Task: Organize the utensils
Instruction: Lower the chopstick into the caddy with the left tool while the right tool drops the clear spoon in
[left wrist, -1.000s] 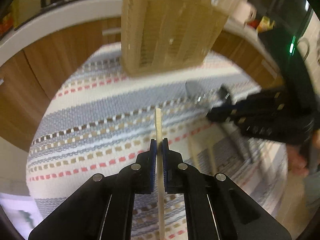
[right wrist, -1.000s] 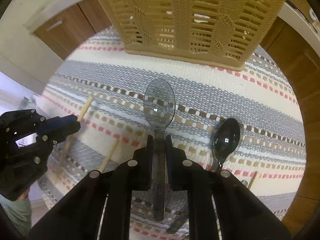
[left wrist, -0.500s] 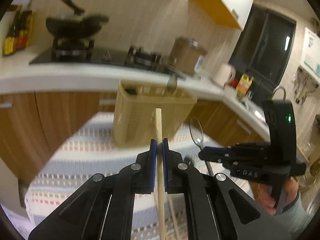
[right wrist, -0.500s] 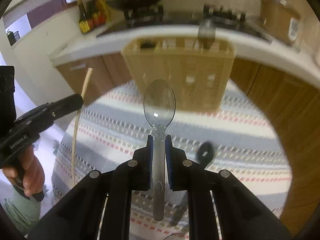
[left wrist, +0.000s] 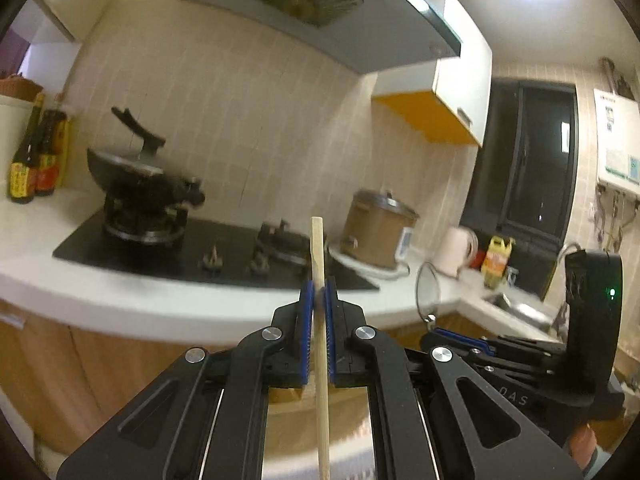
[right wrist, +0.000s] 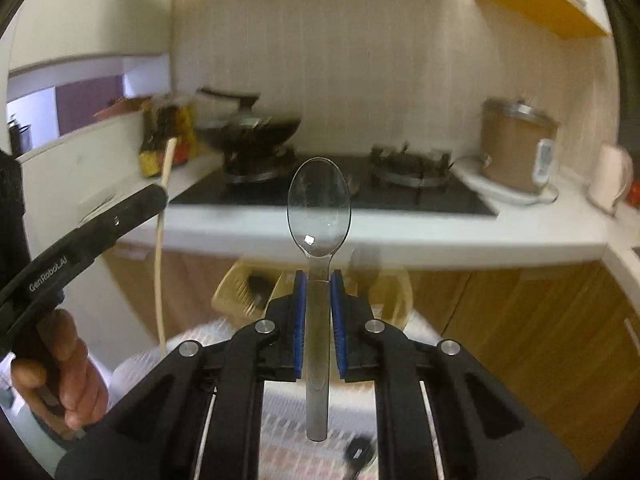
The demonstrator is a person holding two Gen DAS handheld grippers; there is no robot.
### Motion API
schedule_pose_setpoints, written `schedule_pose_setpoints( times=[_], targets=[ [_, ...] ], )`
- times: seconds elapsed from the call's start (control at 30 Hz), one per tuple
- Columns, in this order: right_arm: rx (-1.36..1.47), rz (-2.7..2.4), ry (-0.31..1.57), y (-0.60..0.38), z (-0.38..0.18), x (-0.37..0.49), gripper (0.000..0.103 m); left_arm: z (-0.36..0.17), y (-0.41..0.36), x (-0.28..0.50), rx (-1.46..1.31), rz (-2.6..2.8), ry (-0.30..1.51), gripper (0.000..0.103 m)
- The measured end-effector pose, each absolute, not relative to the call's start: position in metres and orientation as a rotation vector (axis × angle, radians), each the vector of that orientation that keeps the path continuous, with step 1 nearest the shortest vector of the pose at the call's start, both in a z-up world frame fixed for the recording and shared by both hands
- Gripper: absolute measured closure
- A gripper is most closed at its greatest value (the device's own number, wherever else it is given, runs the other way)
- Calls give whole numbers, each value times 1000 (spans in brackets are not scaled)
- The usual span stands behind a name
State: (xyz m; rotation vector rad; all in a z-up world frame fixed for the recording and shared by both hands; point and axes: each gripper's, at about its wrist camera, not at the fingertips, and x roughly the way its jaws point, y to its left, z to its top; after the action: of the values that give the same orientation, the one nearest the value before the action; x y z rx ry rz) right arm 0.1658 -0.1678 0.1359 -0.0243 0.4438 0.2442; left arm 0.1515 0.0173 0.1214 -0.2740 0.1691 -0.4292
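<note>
My left gripper [left wrist: 318,292] is shut on a wooden chopstick [left wrist: 318,256] that stands upright between the blue pads. My right gripper [right wrist: 318,280] is shut on the handle of a clear plastic spoon [right wrist: 319,212], bowl up. Both are raised high and tilted up toward the kitchen wall. The beige slatted utensil basket [right wrist: 236,292] shows low behind the right fingers, partly hidden. In the right wrist view the left gripper [right wrist: 160,196] with its chopstick [right wrist: 162,248] is at the left. In the left wrist view the right gripper [left wrist: 436,334] and spoon [left wrist: 428,292] are at the right.
A white counter [left wrist: 120,292] holds a black hob with a wok [left wrist: 140,176], sauce bottles [left wrist: 32,168], a brown cooker [left wrist: 380,232] and a kettle [left wrist: 456,256]. The striped mat [right wrist: 280,400] and a dark spoon [right wrist: 360,454] lie below.
Both grippers have lifted from the striped mat with their chopstick and spoon and tilted upward, so the views went from the mat and basket to the counter and wall.
</note>
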Motion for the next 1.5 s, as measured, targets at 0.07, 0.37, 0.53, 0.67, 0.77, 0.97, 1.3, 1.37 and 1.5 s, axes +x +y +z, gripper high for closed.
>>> schedule_pose_setpoints(
  times=[0.07, 0.37, 0.53, 0.67, 0.77, 0.97, 1.3, 1.37, 1.5],
  targets=[
    [-11, 243, 412, -170, 143, 178, 93, 127, 20, 161, -304, -437, 143, 99],
    [53, 243, 303, -185, 144, 226, 93, 134, 15, 205, -316, -377, 63, 99],
    [41, 204, 303, -185, 124, 245, 93, 122, 11, 221, -305, -291, 31, 99],
    [33, 190, 312, -187, 108, 251, 93, 108, 16, 232, -335, -264, 45, 99],
    [25, 186, 311, -186, 102, 251, 93, 96, 20, 234, -351, -251, 59, 99],
    [10, 191, 332, -183, 89, 244, 93, 80, 23, 232, -333, -267, 101, 99],
    [39, 205, 441, -198, 76, 228, 80, 68, 30, 211, -315, -321, 174, 95],
    [49, 205, 444, -206, 77, 218, 59, 70, 34, 203, -323, -335, 180, 84],
    [62, 223, 434, -218, 84, 194, 51, 77, 42, 183, -319, -357, 185, 76]
  ],
)
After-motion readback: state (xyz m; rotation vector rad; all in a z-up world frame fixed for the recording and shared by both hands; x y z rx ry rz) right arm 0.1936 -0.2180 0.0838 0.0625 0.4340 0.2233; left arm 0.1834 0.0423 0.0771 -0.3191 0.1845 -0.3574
